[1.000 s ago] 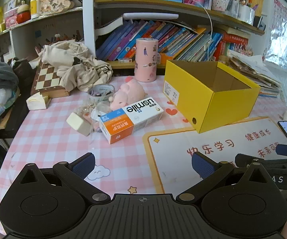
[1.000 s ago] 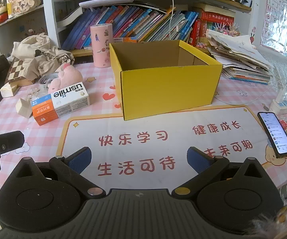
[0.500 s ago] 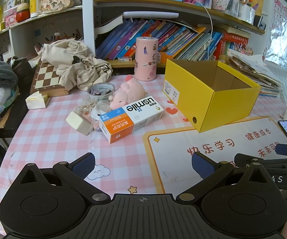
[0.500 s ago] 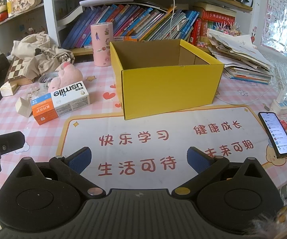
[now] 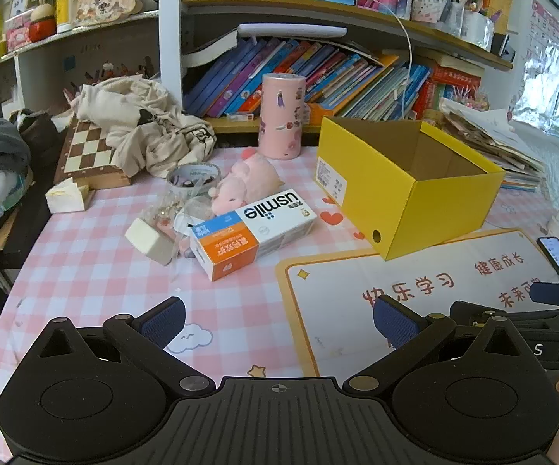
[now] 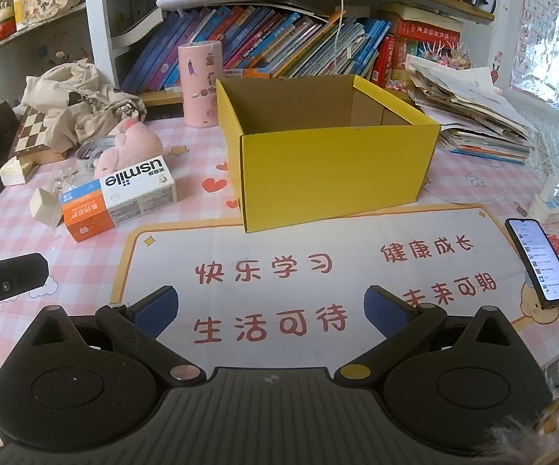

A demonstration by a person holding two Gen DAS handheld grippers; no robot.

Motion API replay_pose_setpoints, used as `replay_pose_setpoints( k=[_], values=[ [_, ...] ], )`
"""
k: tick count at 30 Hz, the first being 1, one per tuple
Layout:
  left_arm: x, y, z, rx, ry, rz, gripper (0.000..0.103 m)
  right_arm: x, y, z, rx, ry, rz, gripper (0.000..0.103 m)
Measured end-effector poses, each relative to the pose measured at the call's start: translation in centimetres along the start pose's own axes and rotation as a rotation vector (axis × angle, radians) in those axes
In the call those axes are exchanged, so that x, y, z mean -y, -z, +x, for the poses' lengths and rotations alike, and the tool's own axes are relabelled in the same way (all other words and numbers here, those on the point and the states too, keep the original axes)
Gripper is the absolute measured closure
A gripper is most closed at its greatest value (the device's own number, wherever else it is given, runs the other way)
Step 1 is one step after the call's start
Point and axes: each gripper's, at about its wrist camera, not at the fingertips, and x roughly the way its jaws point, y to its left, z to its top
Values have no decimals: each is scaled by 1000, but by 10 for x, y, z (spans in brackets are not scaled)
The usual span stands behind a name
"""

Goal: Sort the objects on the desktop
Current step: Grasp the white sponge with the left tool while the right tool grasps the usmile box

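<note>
An open, empty yellow cardboard box (image 5: 411,182) (image 6: 333,162) stands on the pink checked tablecloth. Left of it lies a white, blue and orange usmile carton (image 5: 252,232) (image 6: 118,197), with a pink plush pig (image 5: 246,184) (image 6: 128,147), a tape roll (image 5: 192,176), a cream block (image 5: 149,240) (image 6: 47,207) and small clear packets behind it. My left gripper (image 5: 279,321) is open and empty, low over the cloth in front of the carton. My right gripper (image 6: 269,310) is open and empty over the white desk mat (image 6: 318,271).
A pink cylinder tin (image 5: 283,116) stands behind the box. A chessboard (image 5: 89,155) under a beige cloth bag (image 5: 143,131) lies far left. A phone (image 6: 539,263) lies at the right edge. Bookshelves (image 6: 279,38) and a paper stack (image 6: 473,116) line the back.
Both grippers have edged slightly forward, so the objects look a little nearer. Nothing on the table has moved.
</note>
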Motion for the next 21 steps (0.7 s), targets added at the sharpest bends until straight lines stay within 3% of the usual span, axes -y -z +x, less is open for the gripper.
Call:
replay_pose_setpoints(
  k=[9,21],
  values=[
    [-6,0,2,-8,1,4,0,-7,-2,5,-7,-36,-9,0],
    [-34,1,-7,42,-28,-57,0,-40,-11,9,4,-179,-82,0]
  ],
)
